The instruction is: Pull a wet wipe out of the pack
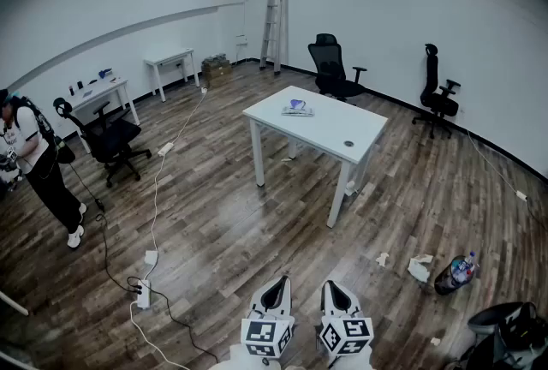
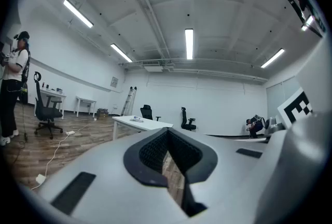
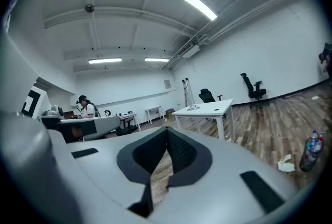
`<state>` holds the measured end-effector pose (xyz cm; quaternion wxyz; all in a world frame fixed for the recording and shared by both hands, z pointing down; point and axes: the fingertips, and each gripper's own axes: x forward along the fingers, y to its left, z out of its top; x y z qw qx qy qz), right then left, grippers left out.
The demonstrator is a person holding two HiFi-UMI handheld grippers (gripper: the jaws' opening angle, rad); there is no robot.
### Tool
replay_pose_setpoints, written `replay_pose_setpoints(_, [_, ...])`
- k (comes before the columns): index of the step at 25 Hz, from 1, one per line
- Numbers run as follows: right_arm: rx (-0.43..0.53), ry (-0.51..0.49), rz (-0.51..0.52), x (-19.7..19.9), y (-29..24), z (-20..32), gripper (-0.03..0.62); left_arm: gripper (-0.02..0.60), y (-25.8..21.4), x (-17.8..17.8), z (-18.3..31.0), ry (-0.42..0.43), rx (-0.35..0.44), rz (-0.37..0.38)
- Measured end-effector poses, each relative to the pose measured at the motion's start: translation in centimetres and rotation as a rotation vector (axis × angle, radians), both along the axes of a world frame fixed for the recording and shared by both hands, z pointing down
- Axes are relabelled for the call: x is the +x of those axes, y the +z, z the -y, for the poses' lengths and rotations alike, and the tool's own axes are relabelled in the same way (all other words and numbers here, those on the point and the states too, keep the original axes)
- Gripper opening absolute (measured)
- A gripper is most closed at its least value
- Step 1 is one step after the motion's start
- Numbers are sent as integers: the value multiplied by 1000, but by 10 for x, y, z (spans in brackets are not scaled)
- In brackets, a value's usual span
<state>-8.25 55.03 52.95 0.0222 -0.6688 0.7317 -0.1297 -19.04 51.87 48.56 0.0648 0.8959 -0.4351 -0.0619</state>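
Wipes pack [image 1: 297,108] sits mid-frame on the worktop [image 1: 342,133], so we should approach first, with the fingers of left gripper [image 1: 276,284] and right gripper [image 1: 334,286] closed and empty.

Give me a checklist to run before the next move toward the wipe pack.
1. Pack located: ok. The pale flat wet wipe pack lies on the white rectangular table.
2. Pack within reach: not ok. The table stands far across the wooden floor.
3. Left tongs empty: ok, shut on nothing.
4. Right tongs empty: ok, shut on nothing.
5. Pack's flap open: cannot tell, too small.
6. Walking path: probably ok; the white floor cable runs to its left.
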Motion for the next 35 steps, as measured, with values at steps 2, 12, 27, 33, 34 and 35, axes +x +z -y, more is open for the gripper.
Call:
replay_pose_setpoints(2, [-7,4,6,2,4,-5,9,-2,3,2,-5,5,-8,4])
replay_pose_setpoints(12, [-11,3,10,20,9,-20,9,-2,8,18,-14,-6,-17,12])
replay_pose_setpoints(27, [-14,44,50,54,10,-26,9,-2,1,44,-18,21,6,29])
replay_pose_setpoints(33, [-14,47,50,58,11,-23,9,-2,-1,48,-13,20,15,25])
replay_pose_setpoints(34, [-13,48,48,58,10,-22,9,-2,-2,49,-12,22,16,23])
replay_pose_setpoints(35, [-11,49,46,59,10,-21,9,-2,-2,49,-11,23,17,21])
